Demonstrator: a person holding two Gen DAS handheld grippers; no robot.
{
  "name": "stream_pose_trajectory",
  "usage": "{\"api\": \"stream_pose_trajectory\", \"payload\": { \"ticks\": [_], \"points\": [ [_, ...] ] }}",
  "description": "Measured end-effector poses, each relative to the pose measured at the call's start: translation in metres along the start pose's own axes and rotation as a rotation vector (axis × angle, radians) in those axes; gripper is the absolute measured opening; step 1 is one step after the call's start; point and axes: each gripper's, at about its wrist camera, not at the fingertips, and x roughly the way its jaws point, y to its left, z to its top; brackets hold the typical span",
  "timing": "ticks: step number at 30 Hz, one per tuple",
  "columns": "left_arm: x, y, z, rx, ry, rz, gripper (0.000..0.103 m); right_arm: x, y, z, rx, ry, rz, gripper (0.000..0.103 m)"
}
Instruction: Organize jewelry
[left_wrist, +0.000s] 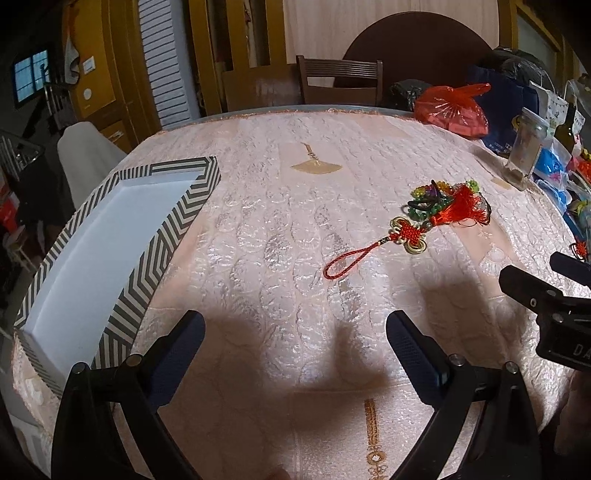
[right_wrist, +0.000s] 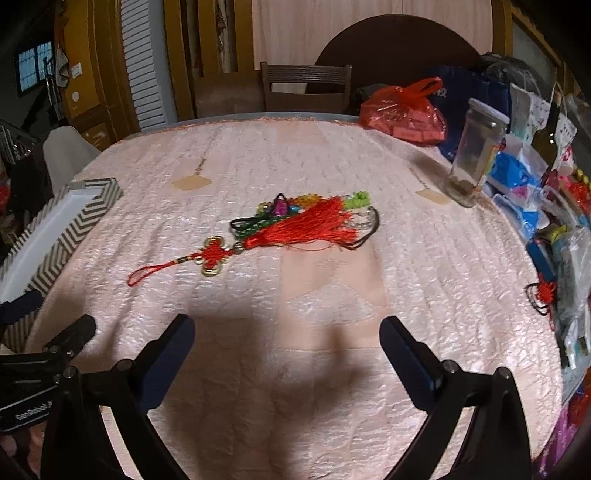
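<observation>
Ideally, the right gripper (right_wrist: 286, 343), like the left gripper (left_wrist: 295, 339) spread wide and empty, lifts the red knot charm (right_wrist: 214, 254) by its loop into the striped box (left_wrist: 96, 236).

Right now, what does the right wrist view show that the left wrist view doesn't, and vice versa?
Right wrist only: a small red knot charm at the table's right edge amid clutter, and the whole glass jar, unobstructed.

Left wrist only: most of the striped tray with its white interior; the right view catches only part of it.

Both: the red tassel knot lying on the bead pile, the red bag, the pink tablecloth, and the open left gripper and right gripper.
</observation>
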Motion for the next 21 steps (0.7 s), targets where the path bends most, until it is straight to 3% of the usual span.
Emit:
{"api": "stream_pose_trajectory", "payload": {
  "ticks": [7,21],
  "points": [
    [0.004,0.002,0.000,-0.003,0.012,0.011,0.098,-0.001,0.010,-0.002,-0.045,-0.017,-0.025,0.102],
    [0.006,-0.002,-0.001,0.021,0.019,0.034,0.098,0.007,-0.007,-0.002,0.001,0.015,-0.088,0.102]
  ]
}}
